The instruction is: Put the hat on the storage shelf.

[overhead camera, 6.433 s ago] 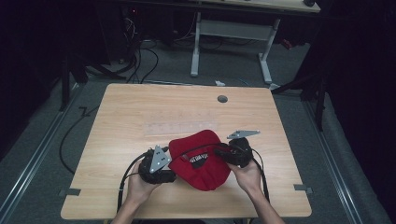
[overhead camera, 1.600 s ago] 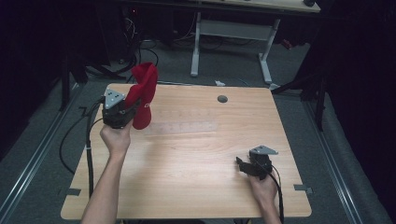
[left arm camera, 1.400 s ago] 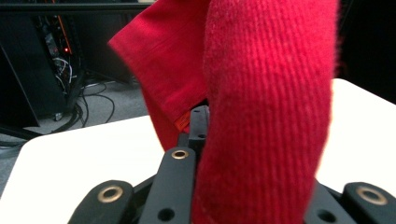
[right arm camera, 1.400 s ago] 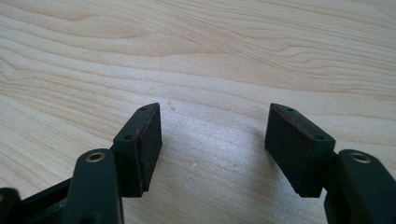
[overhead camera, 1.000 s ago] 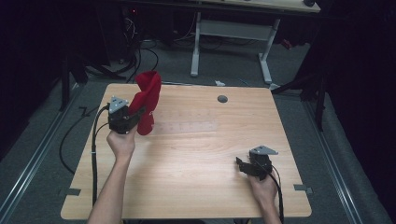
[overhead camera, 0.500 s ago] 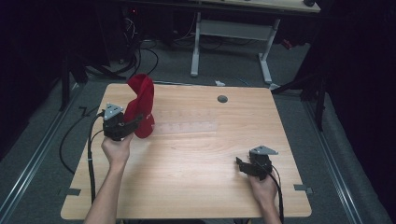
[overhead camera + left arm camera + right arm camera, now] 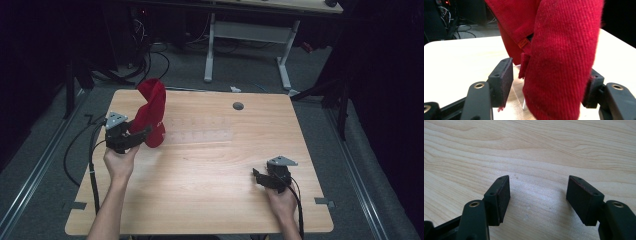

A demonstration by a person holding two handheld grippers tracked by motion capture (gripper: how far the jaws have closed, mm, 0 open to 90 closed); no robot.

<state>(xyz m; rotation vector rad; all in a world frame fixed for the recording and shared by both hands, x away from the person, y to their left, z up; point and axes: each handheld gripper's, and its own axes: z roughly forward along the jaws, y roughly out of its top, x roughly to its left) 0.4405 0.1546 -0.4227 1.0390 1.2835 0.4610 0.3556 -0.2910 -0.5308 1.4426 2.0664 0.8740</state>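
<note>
Wooden table point(image 7: 210, 190) carries everything here. At the near right, the right gripper point(image 7: 264, 178) rests low on the wood with its jaws wide apart and empty. Farther, at the left, the left gripper point(image 7: 137, 136) has its jaws spread around the lower part of a red wool hat point(image 7: 151, 112), which stands upright on a clear stand point(image 7: 520, 97) near the far left edge. I judge that the hat is already placed and only the release and retreat remain. The stand is mostly hidden by fabric, and I cannot tell whether the pads press the wool.
</note>
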